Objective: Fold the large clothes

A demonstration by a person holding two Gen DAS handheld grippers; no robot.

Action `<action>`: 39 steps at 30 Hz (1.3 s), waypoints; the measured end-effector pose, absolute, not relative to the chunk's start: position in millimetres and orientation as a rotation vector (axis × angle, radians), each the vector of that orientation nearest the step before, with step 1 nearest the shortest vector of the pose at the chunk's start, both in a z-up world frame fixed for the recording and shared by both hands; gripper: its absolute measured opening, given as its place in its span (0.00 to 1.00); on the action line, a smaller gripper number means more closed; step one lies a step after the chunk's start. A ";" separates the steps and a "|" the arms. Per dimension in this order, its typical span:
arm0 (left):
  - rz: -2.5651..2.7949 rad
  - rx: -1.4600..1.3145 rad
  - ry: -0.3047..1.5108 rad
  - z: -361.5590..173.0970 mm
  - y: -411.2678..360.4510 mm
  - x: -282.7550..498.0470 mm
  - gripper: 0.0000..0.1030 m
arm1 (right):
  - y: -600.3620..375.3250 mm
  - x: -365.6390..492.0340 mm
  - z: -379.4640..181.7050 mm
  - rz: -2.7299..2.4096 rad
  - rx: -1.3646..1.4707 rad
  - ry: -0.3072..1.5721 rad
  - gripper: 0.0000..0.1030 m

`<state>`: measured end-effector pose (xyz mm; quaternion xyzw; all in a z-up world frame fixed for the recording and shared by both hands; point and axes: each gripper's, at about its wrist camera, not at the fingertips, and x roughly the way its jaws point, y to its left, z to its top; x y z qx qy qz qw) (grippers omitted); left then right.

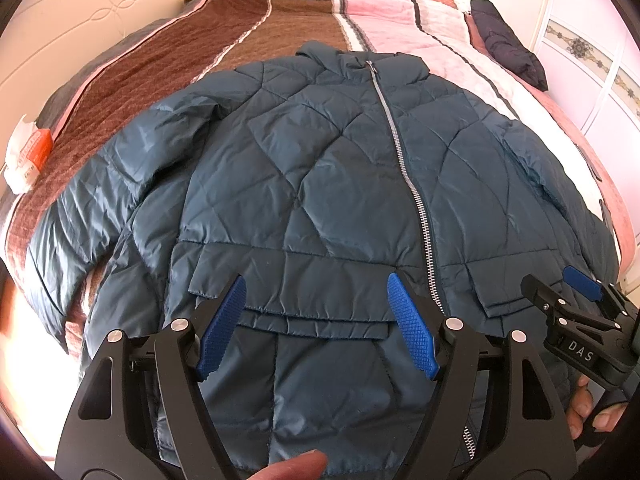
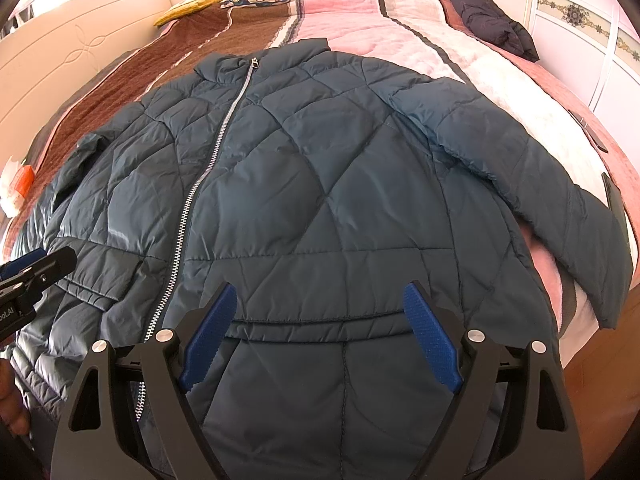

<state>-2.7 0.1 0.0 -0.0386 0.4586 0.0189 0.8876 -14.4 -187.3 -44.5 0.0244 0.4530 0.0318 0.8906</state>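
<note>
jacket (image 1: 320, 184): dark teal quilted puffer, front side up, spread flat
zipper (image 1: 404, 172): silver, closed up to the collar
collar: at the far end, hem nearest the cameras
sleeves: both angled outward and down
pocket flaps: both lying flat

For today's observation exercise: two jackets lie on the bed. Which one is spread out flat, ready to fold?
The teal quilted jacket with the silver zip, beneath both open grippers, lies spread with sleeves out. The dark navy jacket sits bunched near the bed's far right edge.
</note>
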 end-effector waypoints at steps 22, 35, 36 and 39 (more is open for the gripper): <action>0.040 -0.084 0.962 -11.1 5.1 -6.6 0.71 | -189.6 -14.6 -45.0 0.067 0.053 0.942 0.81; 0.040 -0.085 0.965 -8.7 6.9 -3.5 0.71 | -190.7 -14.2 -44.9 0.068 0.055 0.944 0.81; 0.040 -0.086 0.966 -8.6 6.9 -3.4 0.71 | -190.8 -14.3 -44.9 0.068 0.055 0.944 0.81; 0.040 -0.086 0.967 -8.5 6.9 -3.3 0.71 | -191.0 -14.2 -45.2 0.068 0.055 0.944 0.81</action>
